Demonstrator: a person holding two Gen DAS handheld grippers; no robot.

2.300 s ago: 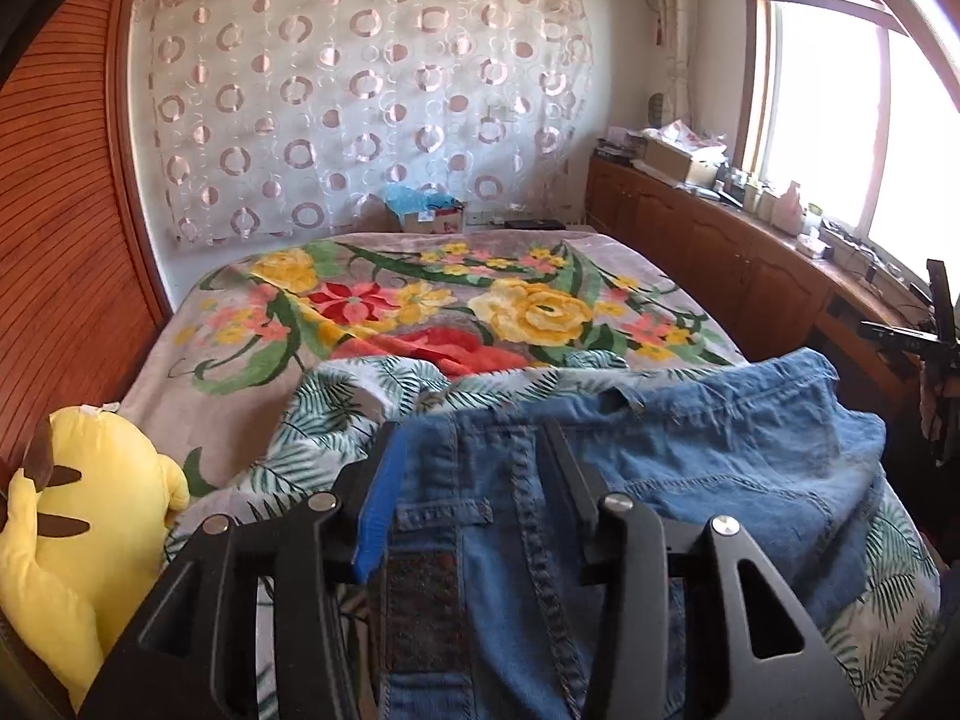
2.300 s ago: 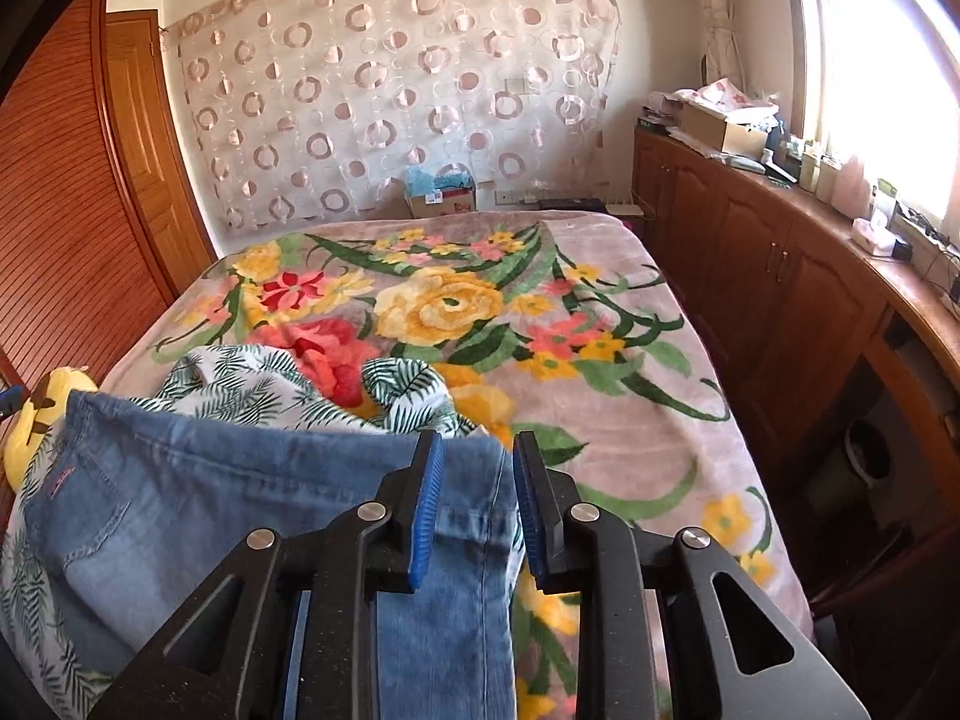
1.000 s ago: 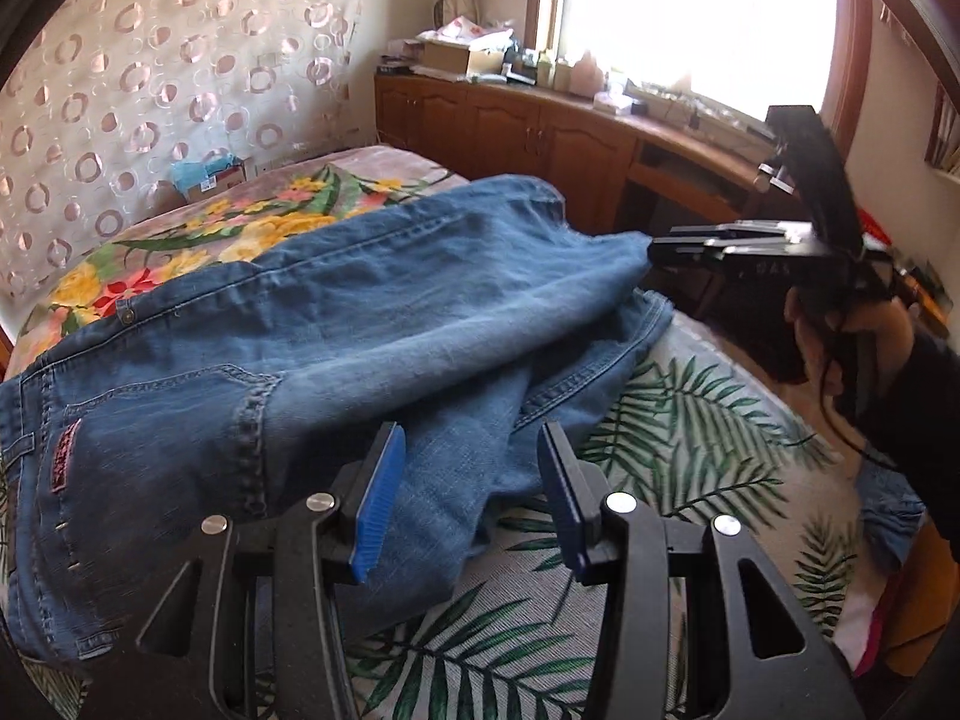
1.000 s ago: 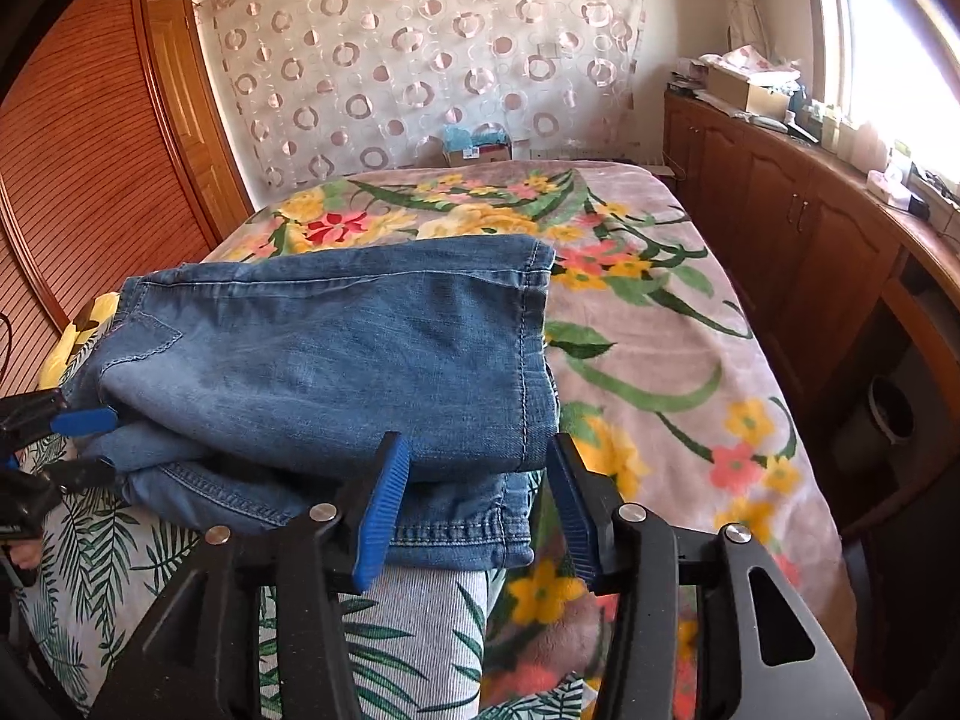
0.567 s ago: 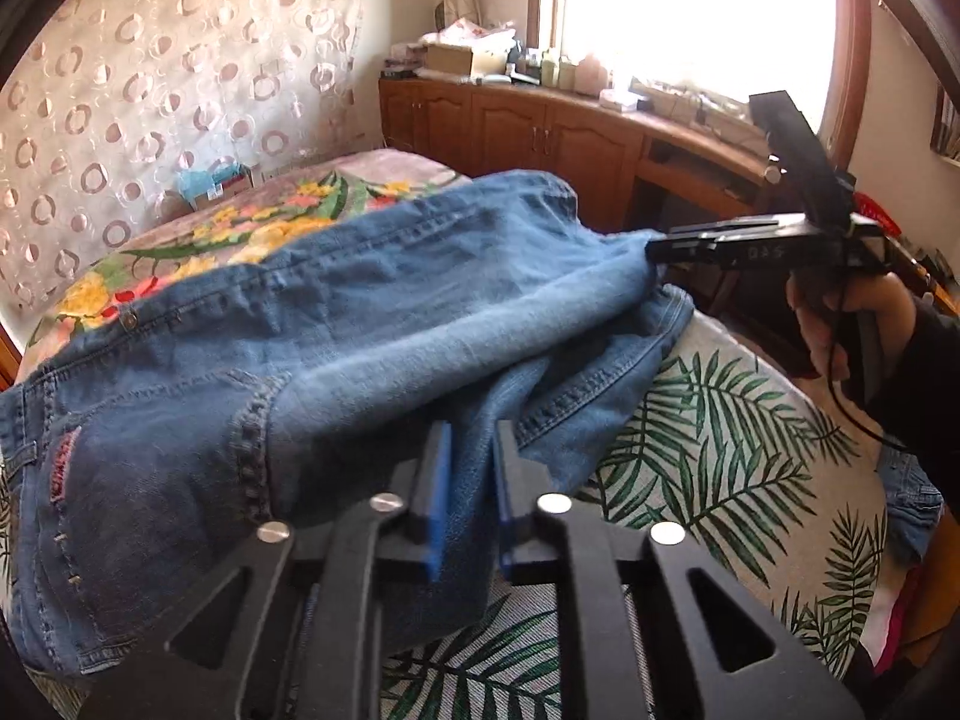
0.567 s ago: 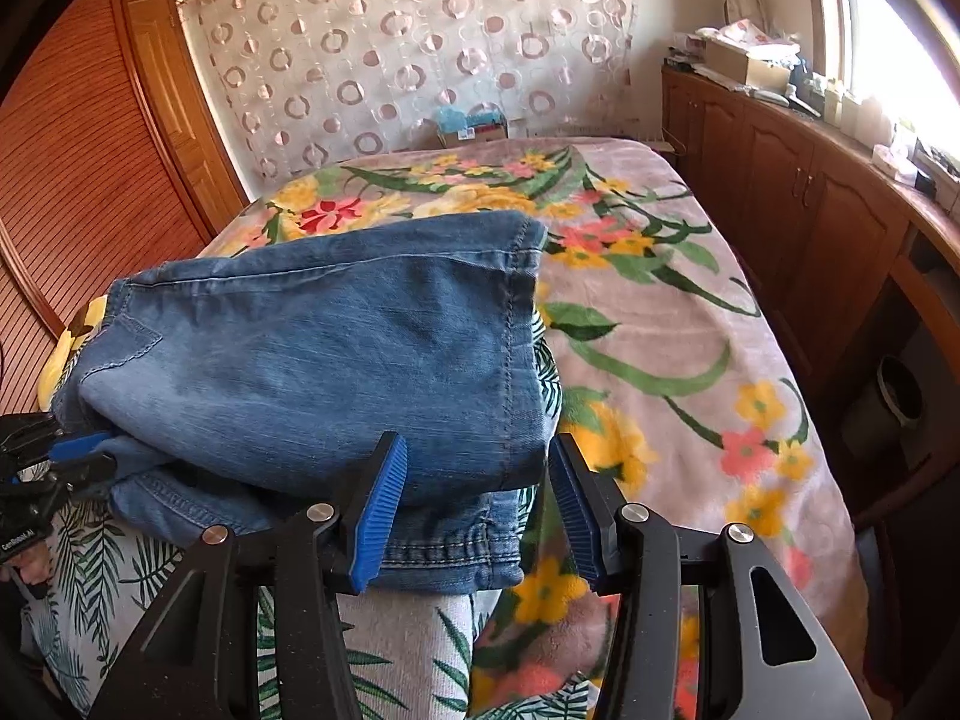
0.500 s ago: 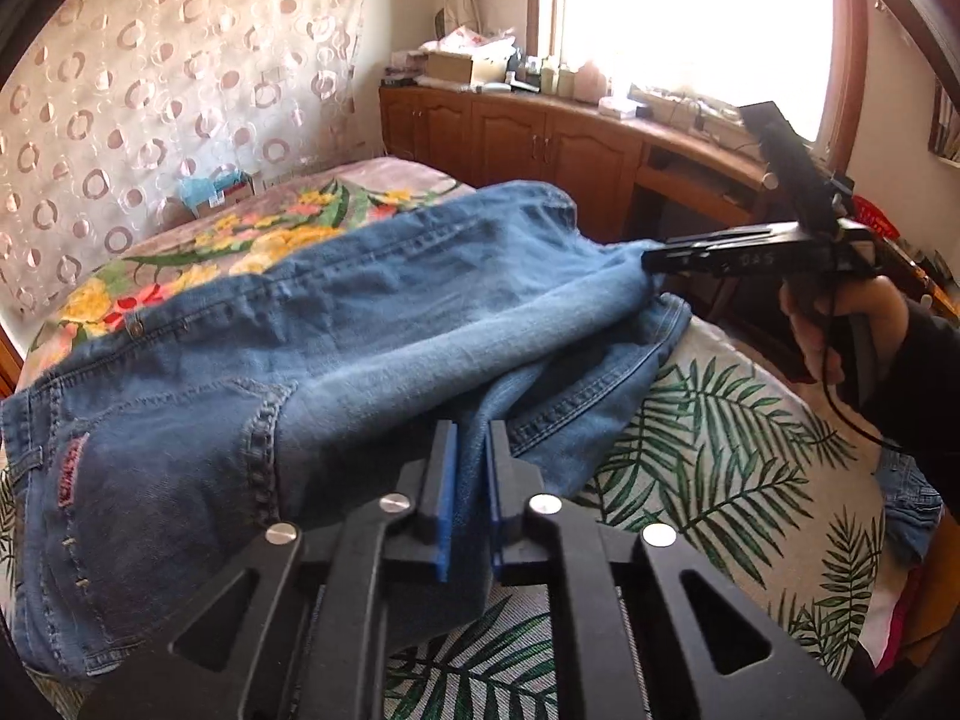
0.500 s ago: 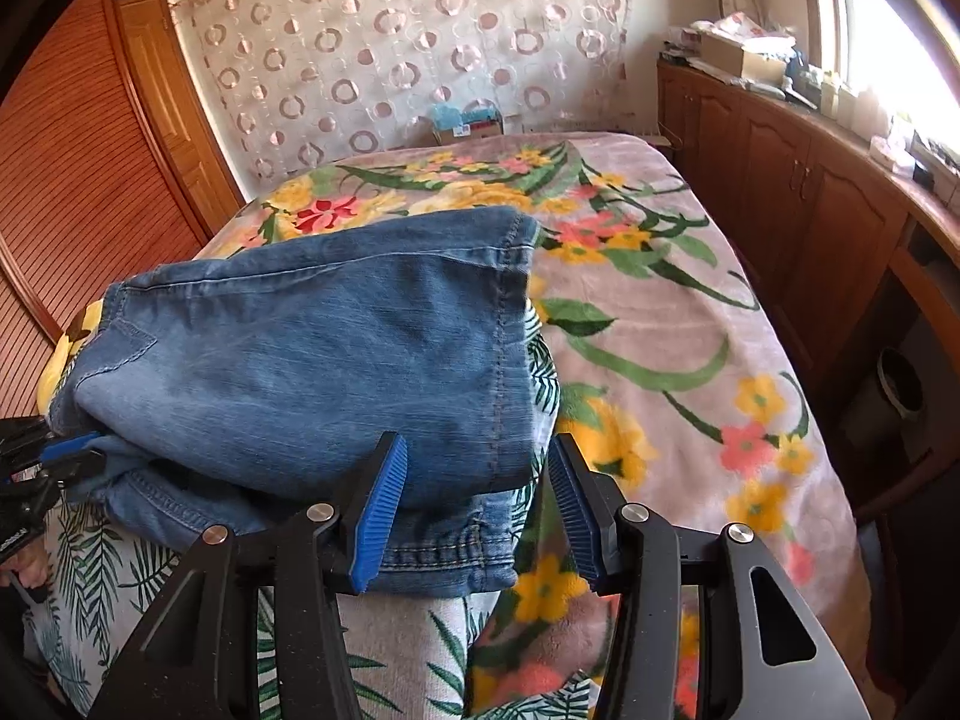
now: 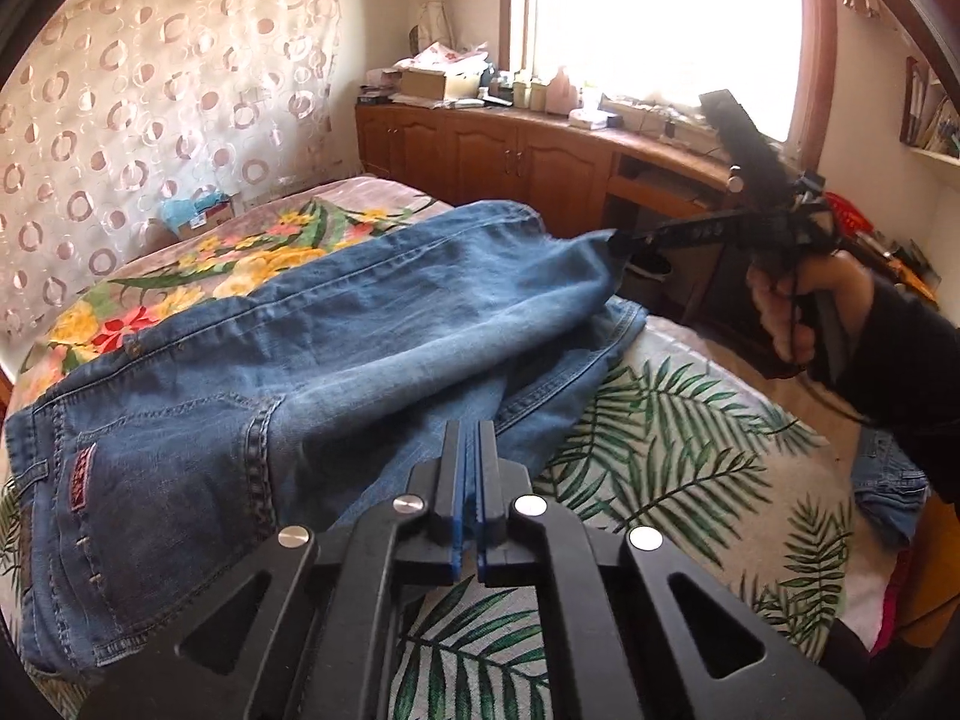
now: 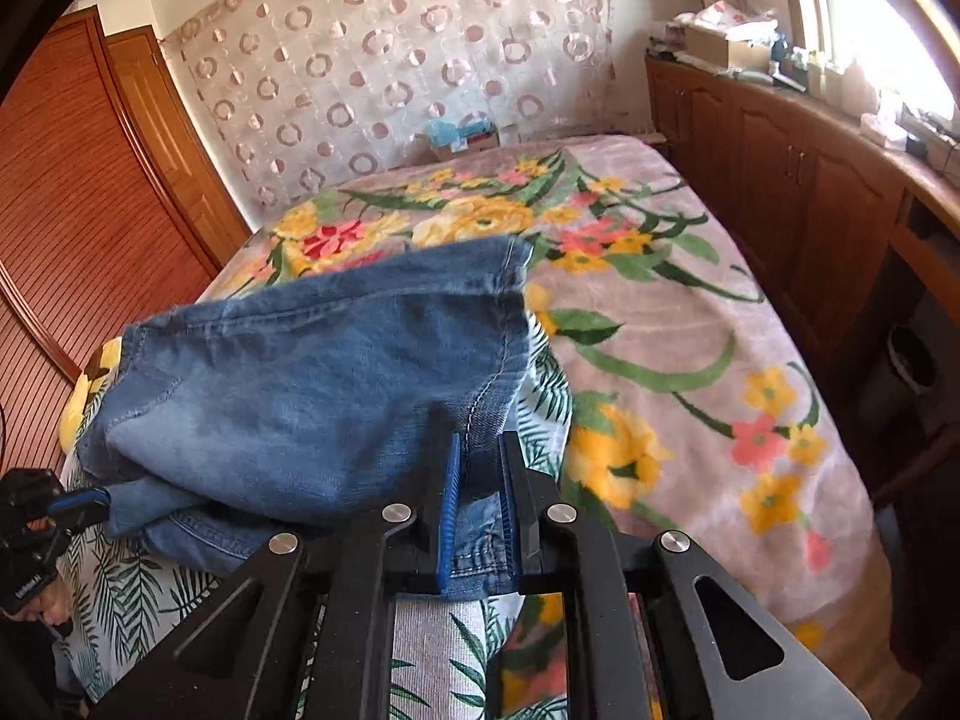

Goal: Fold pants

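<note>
A: How should the fold go from here?

B: Both ends ought to travel together, level and taut, so the top layer of the jeans (image 9: pixel 312 354) lands square on the layer beneath. A slack middle would probably bunch near the seam, so the two grippers want to keep their spacing.

A: What holds what?

B: The right gripper (image 10: pixel 480 480) is clamped on the hem end; denim fills the narrow gap between its blue pads (image 10: pixel 449 498). The left gripper (image 9: pixel 470 468) has its jaws drawn nearly together at the folded edge; whether cloth is pinched between them, the views do not settle.

A: And where do the jeans lie?

B: On the leaf-print sheet (image 9: pixel 672 438) over the floral blanket (image 10: pixel 660 324), already doubled. They stretch away from the left jaws toward the right gripper, whose end is lifted off the sheet.
</note>
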